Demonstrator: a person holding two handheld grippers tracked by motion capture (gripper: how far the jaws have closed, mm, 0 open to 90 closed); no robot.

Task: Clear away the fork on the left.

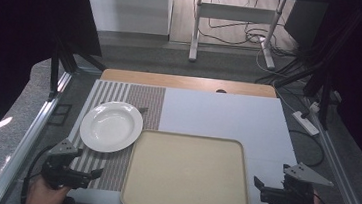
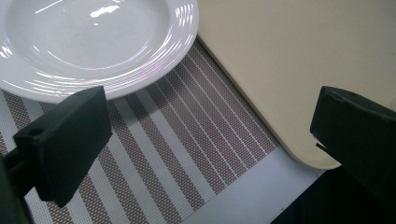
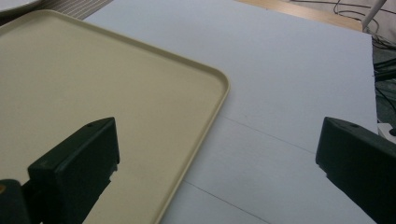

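A white plate (image 1: 111,125) rests empty on a striped placemat (image 1: 139,98) at the table's left. To its right lies an empty beige tray (image 1: 187,175). My left gripper (image 1: 92,175) hovers open over the placemat's near end, just left of the tray. In the left gripper view its fingertips (image 2: 70,135) frame the placemat (image 2: 177,140), with the plate (image 2: 93,37) just ahead and the tray's corner (image 2: 299,93) at right. My right gripper (image 1: 261,189) is open near the tray's right front corner. In the right gripper view it (image 3: 219,158) straddles the tray's rim (image 3: 219,93), holding nothing.
The white table surface (image 1: 218,115) stretches bare behind and to the right of the tray, with a wooden strip (image 1: 186,82) at the far edge. A small dark object (image 1: 142,110) peeks from behind the plate's far rim. Metal frame rails (image 1: 30,132) border both sides.
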